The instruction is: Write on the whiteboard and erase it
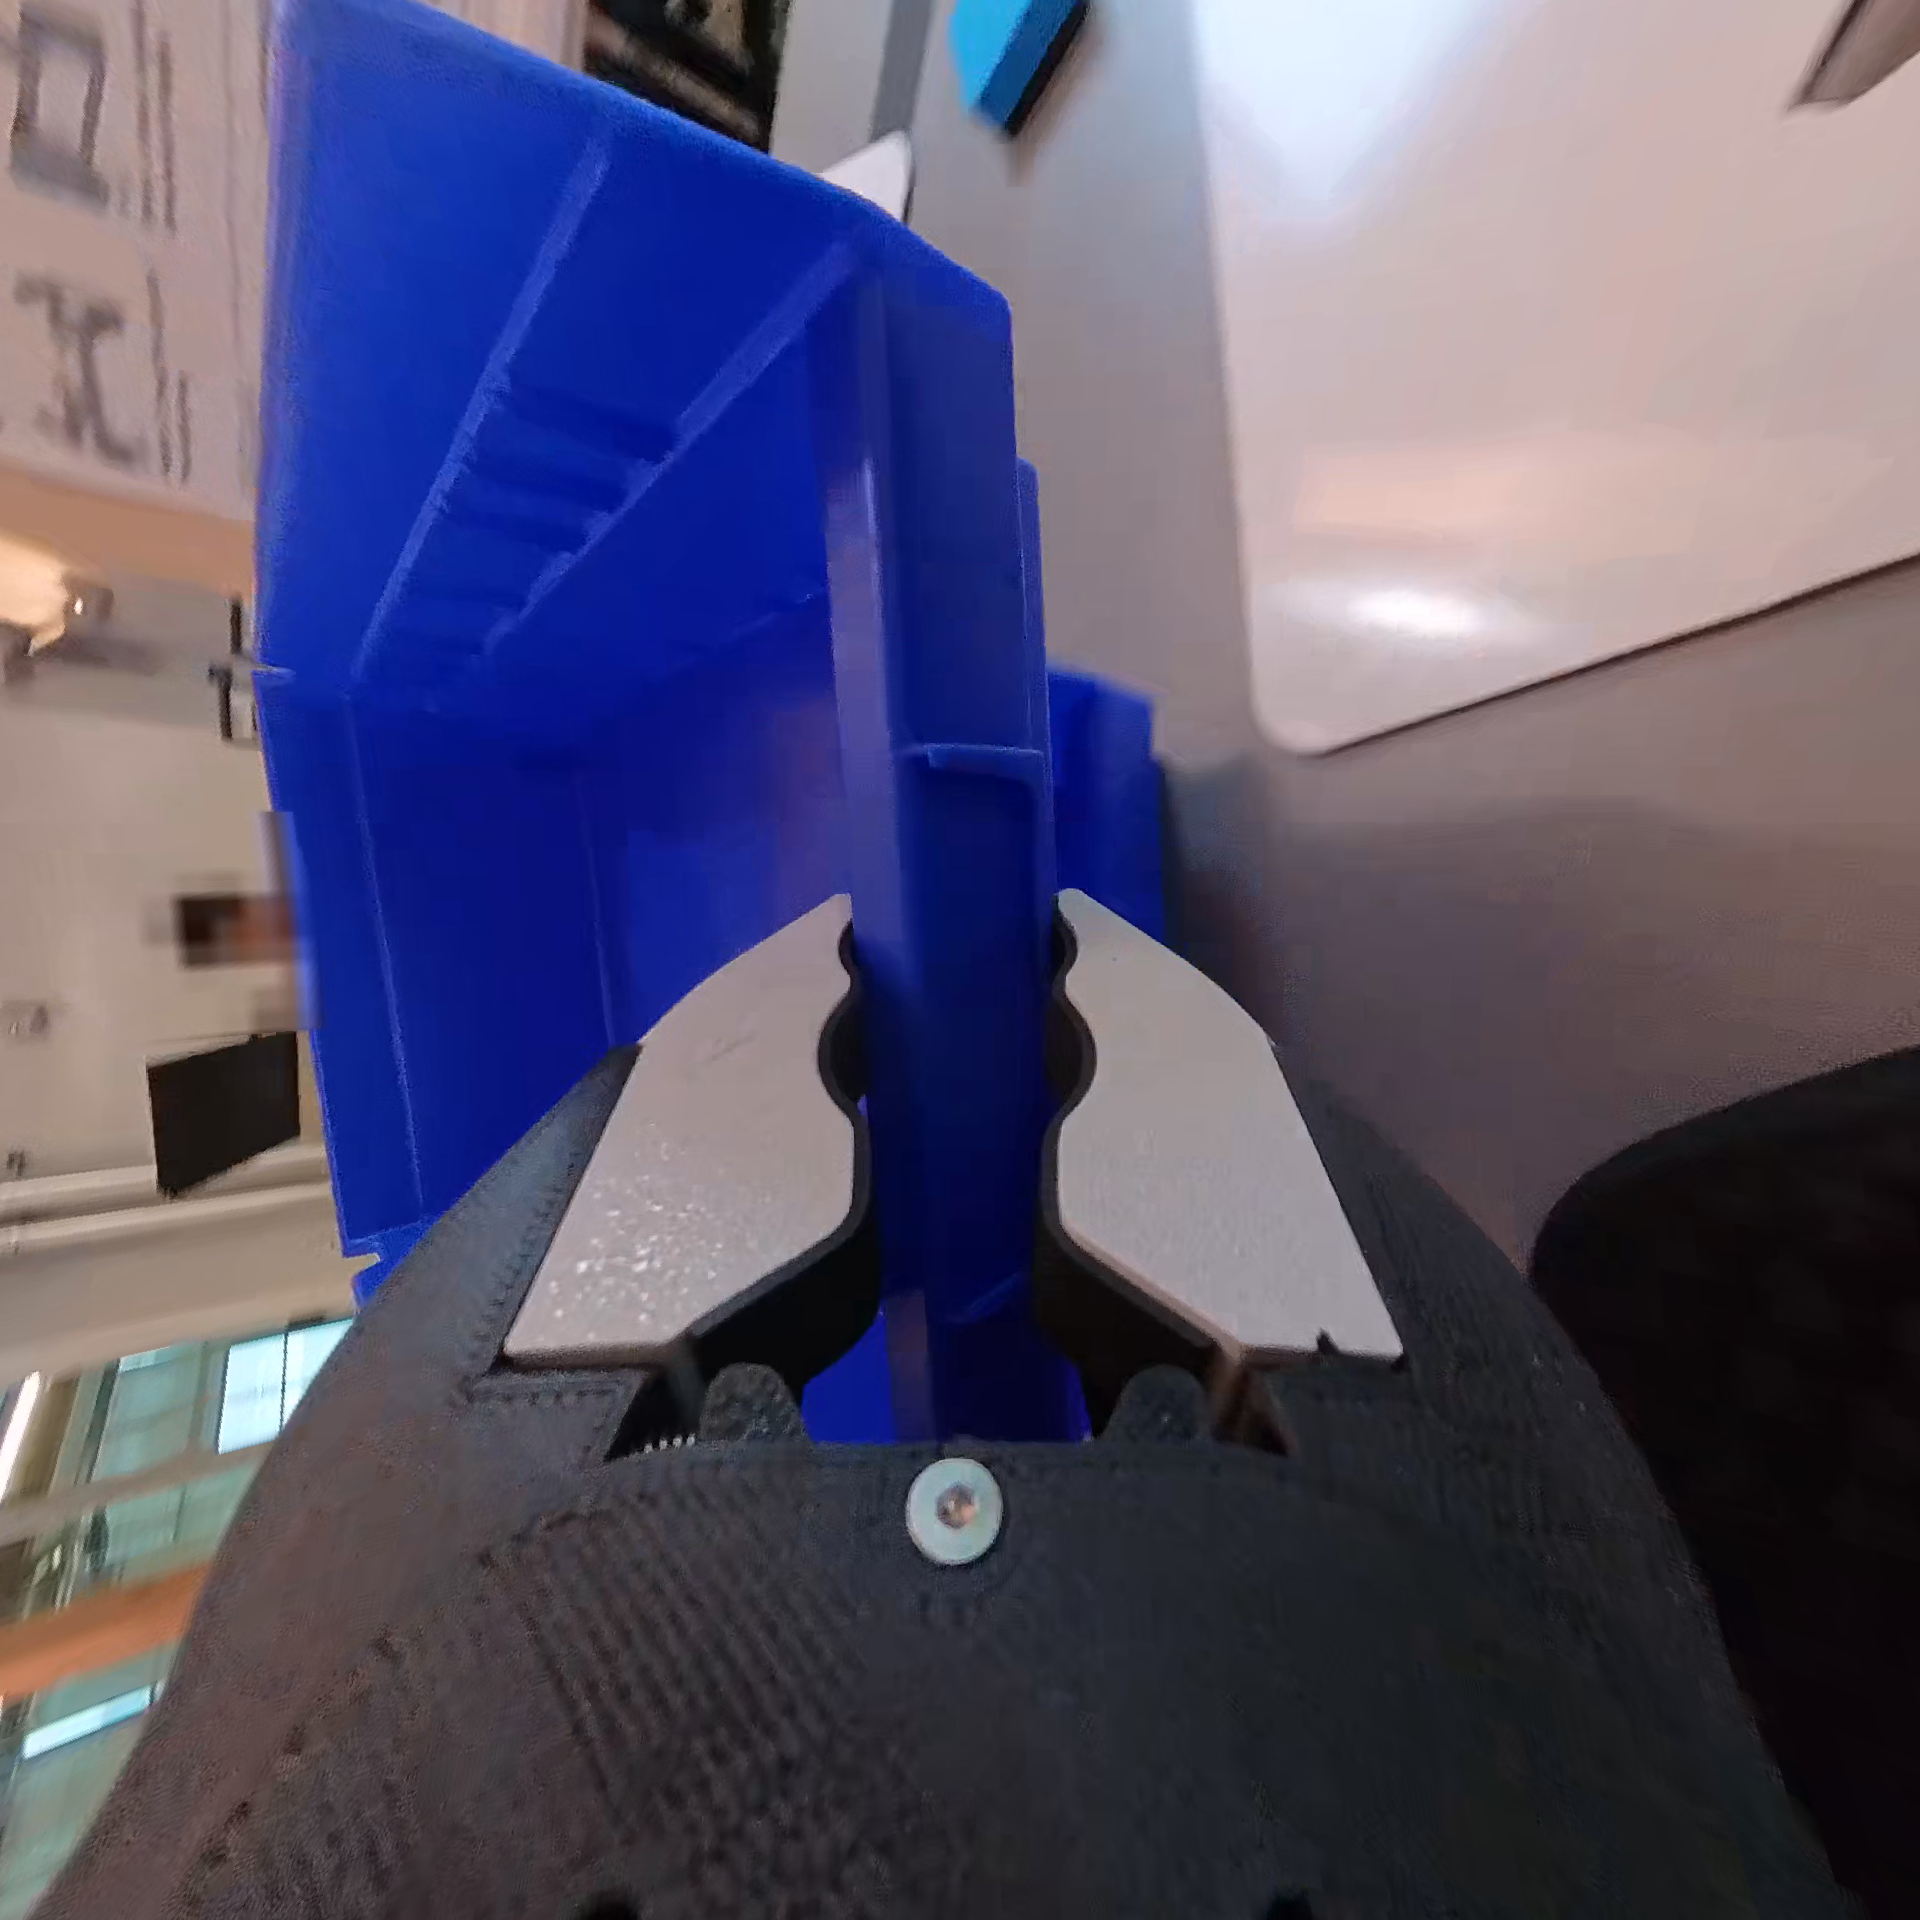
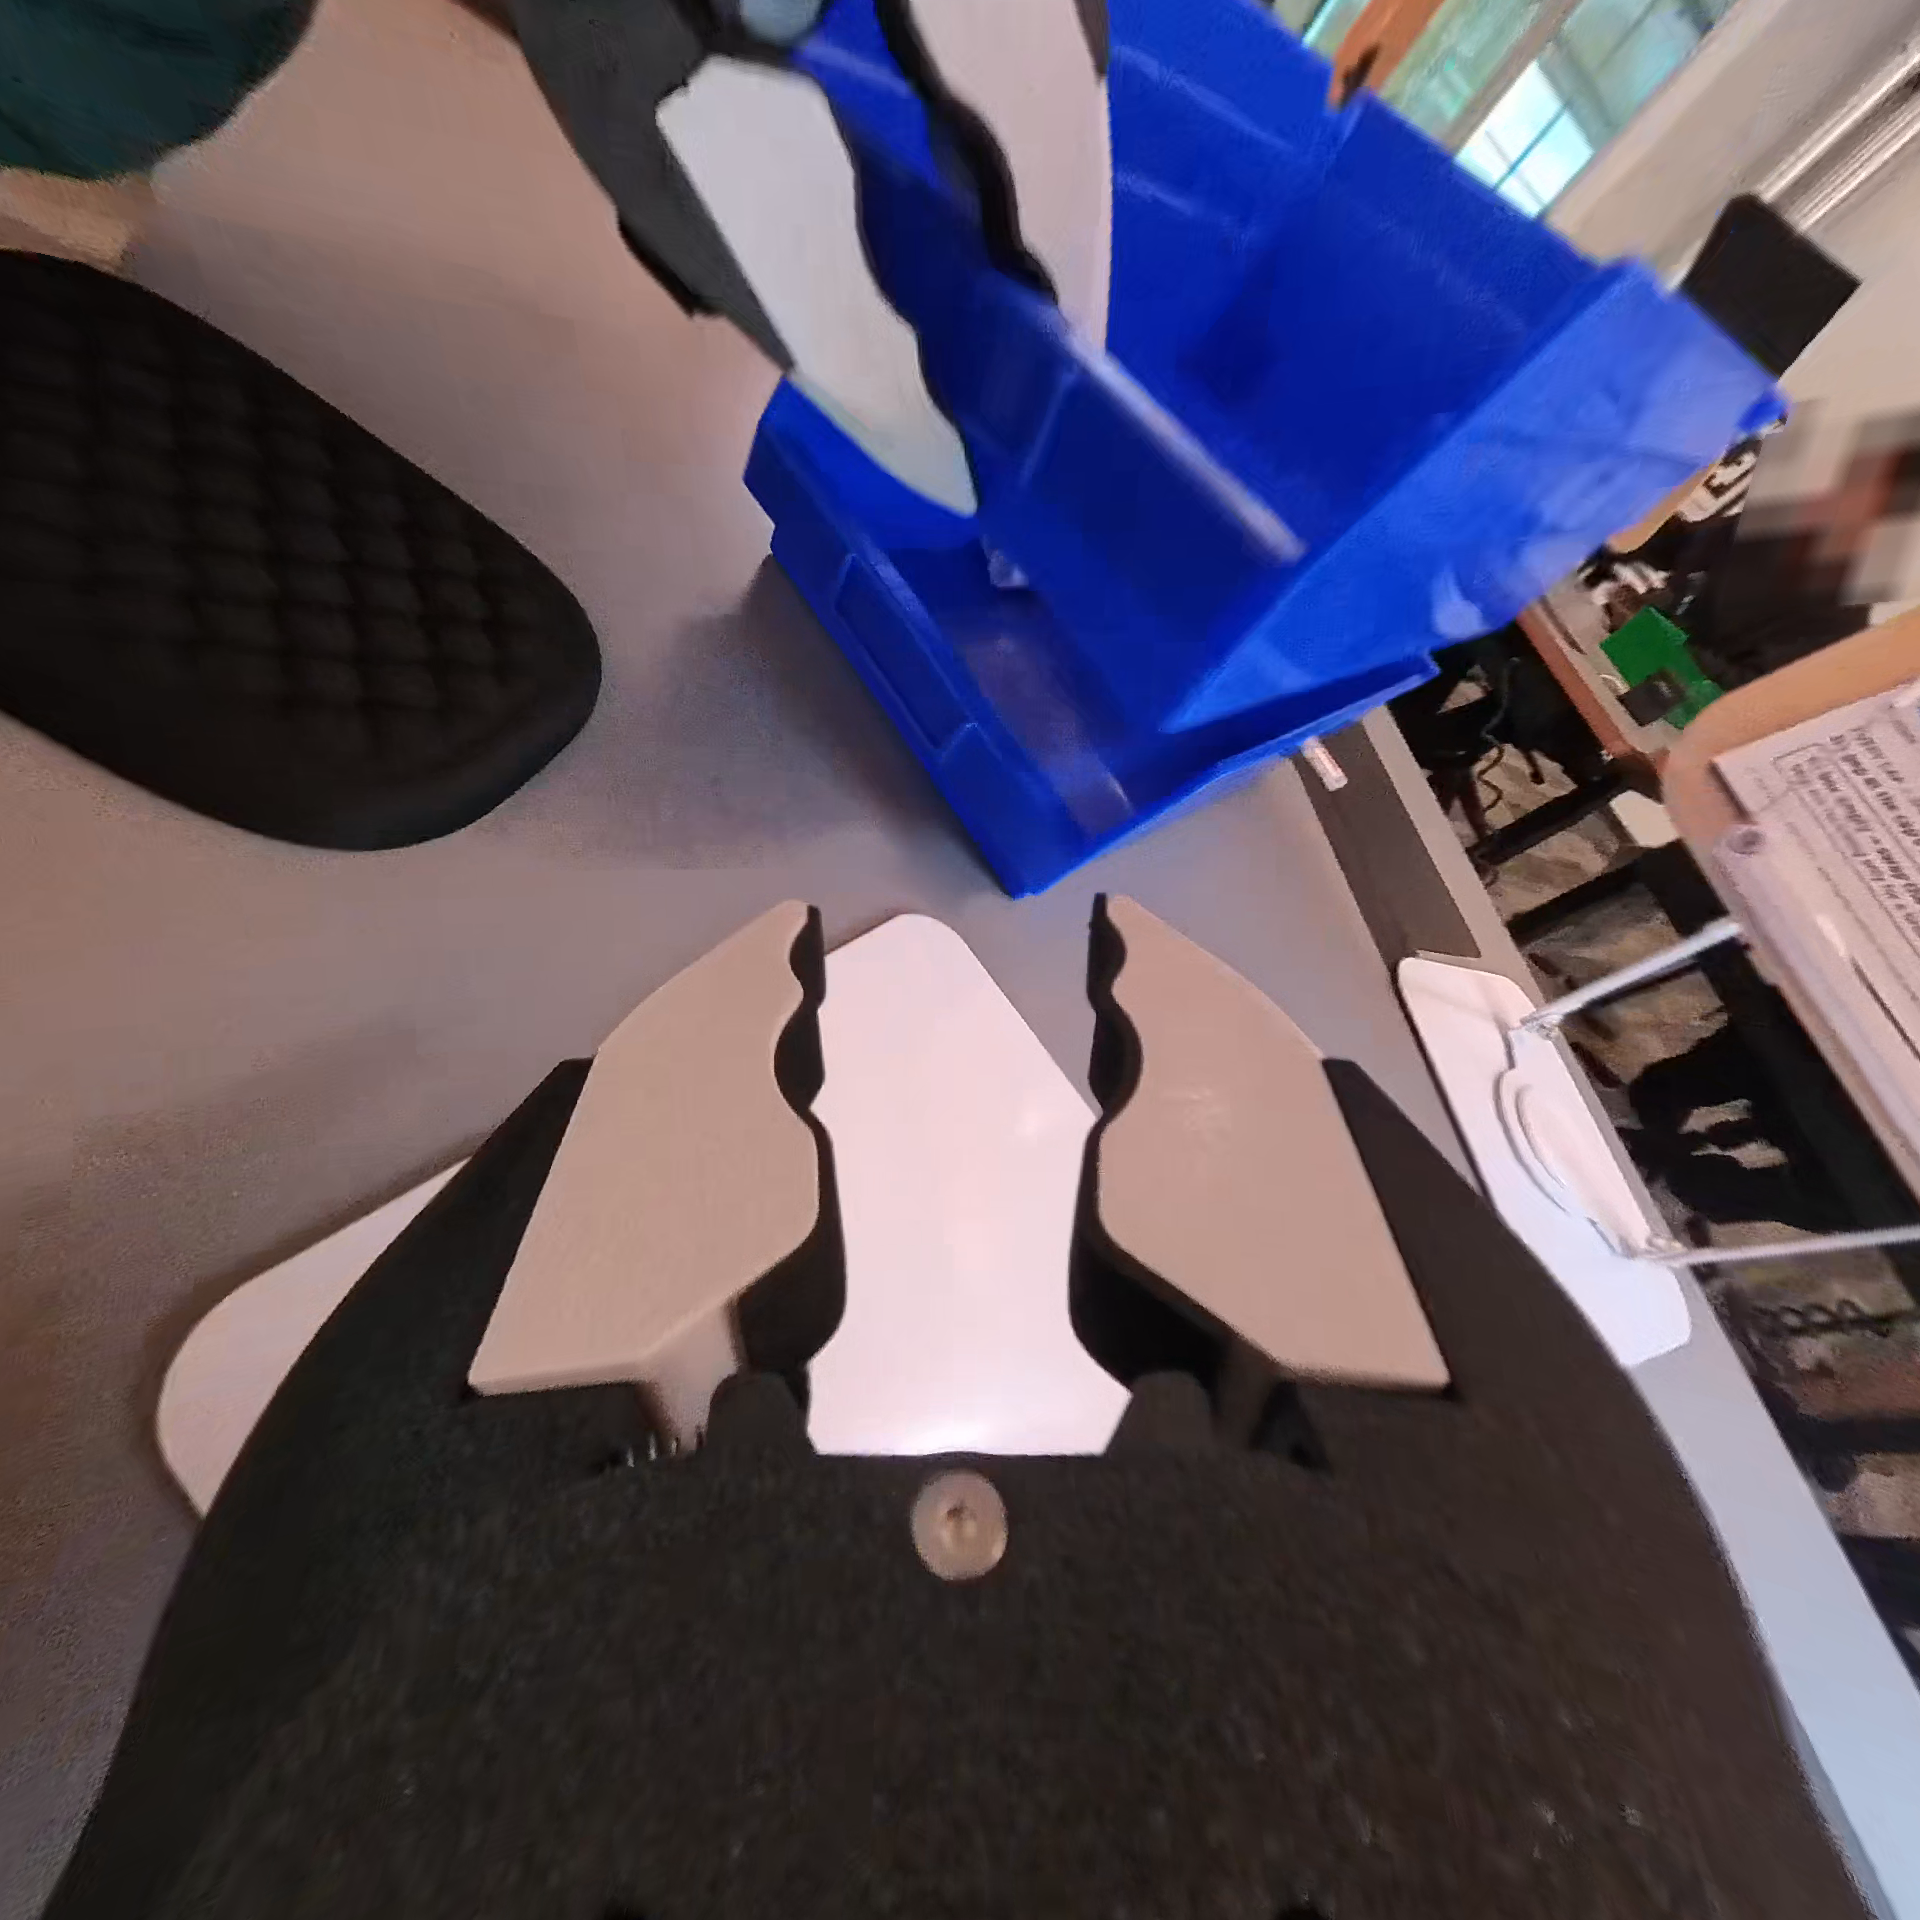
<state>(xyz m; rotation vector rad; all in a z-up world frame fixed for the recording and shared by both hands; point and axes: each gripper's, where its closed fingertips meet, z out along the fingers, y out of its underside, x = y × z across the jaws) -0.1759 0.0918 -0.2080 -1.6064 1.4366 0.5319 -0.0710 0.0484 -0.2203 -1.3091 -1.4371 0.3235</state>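
Note:
My left gripper (image 1: 954, 914) is shut on a side wall of a blue plastic bin (image 1: 623, 623); the wall fills the gap between the jaws. In the right wrist view the same gripper (image 2: 997, 416) holds the bin (image 2: 1299, 499) near the table's far edge. My right gripper (image 2: 951, 920) is open and empty, hovering over a small white whiteboard (image 2: 935, 1195) that lies flat on the grey table. The whiteboard also shows in the left wrist view (image 1: 1558, 416), and the visible part is blank. A blue eraser (image 1: 1023, 52) lies beyond the bin. No marker is in view.
A black textured mat (image 2: 260, 571) lies on the table left of the bin, and it shows in the left wrist view (image 1: 1745, 1299). A white plate with a wire stand (image 2: 1538, 1143) sits at the table's right edge (image 2: 1382, 831). A printed sheet (image 2: 1829, 862) lies beyond that edge. The left gripper's tips are roughly 12 centimetres from the right gripper's.

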